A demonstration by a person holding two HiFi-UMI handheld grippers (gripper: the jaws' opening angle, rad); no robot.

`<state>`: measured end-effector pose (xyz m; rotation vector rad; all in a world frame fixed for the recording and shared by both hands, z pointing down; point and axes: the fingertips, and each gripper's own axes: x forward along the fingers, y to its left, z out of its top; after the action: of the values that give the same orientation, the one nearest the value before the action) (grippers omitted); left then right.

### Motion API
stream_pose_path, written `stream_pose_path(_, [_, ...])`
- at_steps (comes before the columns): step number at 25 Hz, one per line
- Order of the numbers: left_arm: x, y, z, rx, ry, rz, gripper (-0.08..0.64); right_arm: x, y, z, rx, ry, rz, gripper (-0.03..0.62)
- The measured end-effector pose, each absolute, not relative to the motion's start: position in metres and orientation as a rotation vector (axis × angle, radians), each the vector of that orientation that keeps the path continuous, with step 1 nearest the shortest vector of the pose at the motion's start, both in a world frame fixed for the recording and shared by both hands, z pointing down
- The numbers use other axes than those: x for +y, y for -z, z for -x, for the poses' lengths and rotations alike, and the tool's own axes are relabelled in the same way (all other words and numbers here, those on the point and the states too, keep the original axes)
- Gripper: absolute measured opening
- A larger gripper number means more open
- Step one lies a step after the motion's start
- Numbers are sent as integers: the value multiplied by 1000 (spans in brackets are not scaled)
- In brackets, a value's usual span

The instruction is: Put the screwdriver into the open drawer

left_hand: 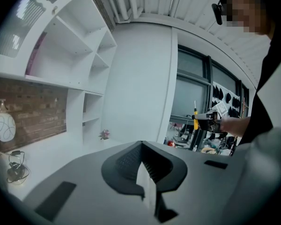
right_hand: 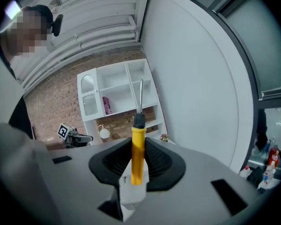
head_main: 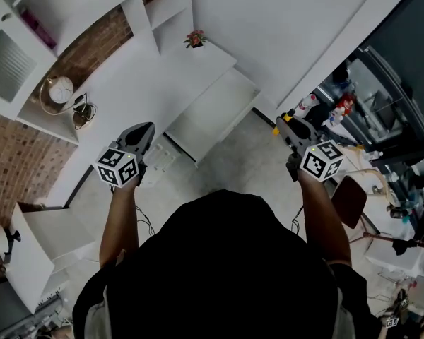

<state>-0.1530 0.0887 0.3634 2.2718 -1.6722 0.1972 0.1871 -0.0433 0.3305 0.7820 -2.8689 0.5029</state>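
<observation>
Nearest the head camera: the person's black top (head_main: 226, 260), both forearms reaching out from it.

Right gripper (right_hand: 138, 162) was clamped on the screwdriver (right_hand: 138, 139) at its yellow handle. The long axis ran along the jaws, shaft pointing out past the tips, so the tool sat well clear of the drawer (head_main: 219, 104).

Left gripper (left_hand: 143, 170): jaws together, nothing between them.

The drawer stood pulled out from the white unit, far of both grippers and between them. It lay to the left and far of the right gripper. The left one hung nearer its corner, but the right one carried the tool, so I judged the move to be the right's: carry left and far, then tip the shaft down.

Handle was smooth yellow, plastic by the look, with a black collar and a thin bright metal shaft. Jaw pads were black and ribbed. The drawer was a plain white shallow box.
</observation>
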Motion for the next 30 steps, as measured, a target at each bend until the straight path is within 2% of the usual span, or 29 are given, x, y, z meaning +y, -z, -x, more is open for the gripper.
stream_pose_path(20, [94,-361,191,-1790,-226,-2163,17,-96,-326,-149,-2947,-510,-704,94])
stream_pose_path(30, [56,-363,202,-1826,-209,-2120,17,-147,-333,-123,-2938,-515,-628,94])
